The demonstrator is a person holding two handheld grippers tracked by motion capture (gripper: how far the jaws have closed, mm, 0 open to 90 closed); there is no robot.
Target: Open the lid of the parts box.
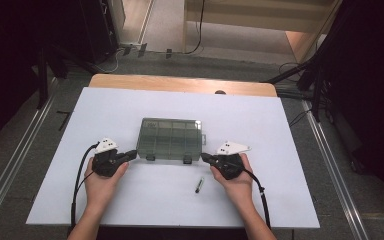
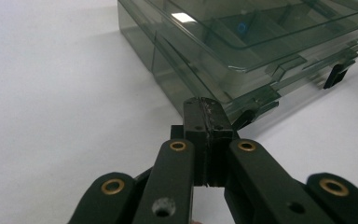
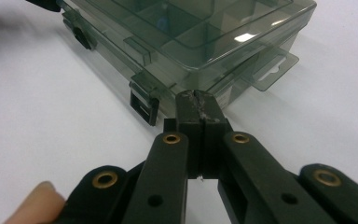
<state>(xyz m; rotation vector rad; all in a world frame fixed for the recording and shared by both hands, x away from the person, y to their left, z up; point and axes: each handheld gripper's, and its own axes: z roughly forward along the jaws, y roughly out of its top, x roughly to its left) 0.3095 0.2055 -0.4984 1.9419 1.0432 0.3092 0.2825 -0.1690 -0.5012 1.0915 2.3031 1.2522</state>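
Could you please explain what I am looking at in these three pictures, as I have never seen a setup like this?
There is no robot here: a person holds a two-jaw tool in each hand. The high view looks down on a white table. The left gripper and the right gripper point at the two near corners of a smoky clear box with its lid down and compartments inside. A small pen-like thing lies in front of it, too small to name. The other two pictures come from cameras riding on each gripper, looking along its black jaws. In both, the jaws are pressed together with nothing between them, their tips close to the box's lower edge; whether they touch it I cannot tell.
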